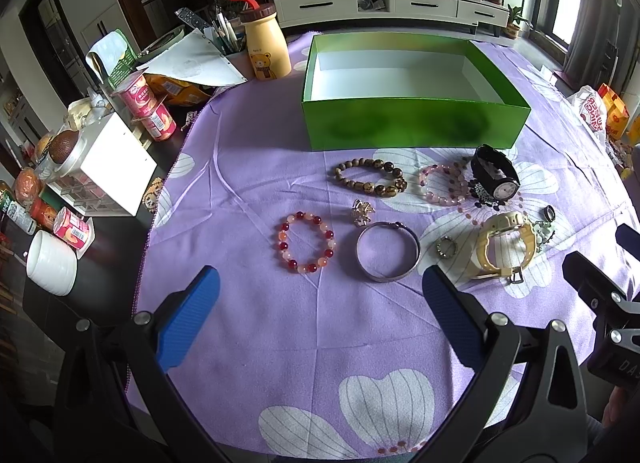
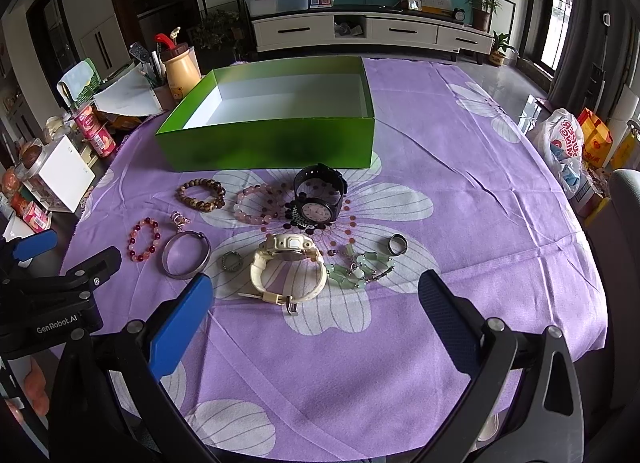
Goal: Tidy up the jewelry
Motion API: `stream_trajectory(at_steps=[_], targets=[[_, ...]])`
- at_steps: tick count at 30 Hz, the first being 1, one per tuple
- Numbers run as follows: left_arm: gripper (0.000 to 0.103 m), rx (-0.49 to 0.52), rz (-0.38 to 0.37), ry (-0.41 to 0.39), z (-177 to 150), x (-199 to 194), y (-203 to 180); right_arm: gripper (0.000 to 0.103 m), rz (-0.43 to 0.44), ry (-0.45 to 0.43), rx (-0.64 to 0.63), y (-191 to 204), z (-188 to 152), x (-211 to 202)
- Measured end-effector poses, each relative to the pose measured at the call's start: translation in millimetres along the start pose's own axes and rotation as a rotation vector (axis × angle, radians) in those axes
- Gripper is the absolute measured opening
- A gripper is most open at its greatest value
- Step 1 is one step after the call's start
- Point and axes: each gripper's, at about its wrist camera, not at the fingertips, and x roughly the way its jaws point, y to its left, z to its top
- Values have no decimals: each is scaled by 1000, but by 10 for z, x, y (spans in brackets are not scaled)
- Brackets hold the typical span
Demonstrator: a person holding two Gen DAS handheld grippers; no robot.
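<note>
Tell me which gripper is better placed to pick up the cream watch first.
Probably the right gripper: the cream watch lies just ahead between its open fingers, while it sits off to the left gripper's right side.

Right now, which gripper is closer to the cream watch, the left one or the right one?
Right. The cream watch lies just ahead of the right gripper, between its open fingers. The left gripper is also open but faces the silver bangle, with the watch off to its right.

Box [image 2: 264, 143] sat at 12 o'clock on the cloth [image 2: 460, 223], open. Bracelets [image 2: 202, 194] and watches [image 2: 318, 199] lay before it in two rows. Bangle [image 2: 186, 254] at 9 o'clock; ring [image 2: 398, 244] at 3.
</note>
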Motion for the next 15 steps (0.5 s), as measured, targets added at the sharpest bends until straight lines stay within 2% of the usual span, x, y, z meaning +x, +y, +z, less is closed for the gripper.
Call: stream_trajectory(at_steps=[15], targets=[[101, 0, -2, -2, 5, -8, -5, 102, 1, -1, 0, 1, -2, 2]])
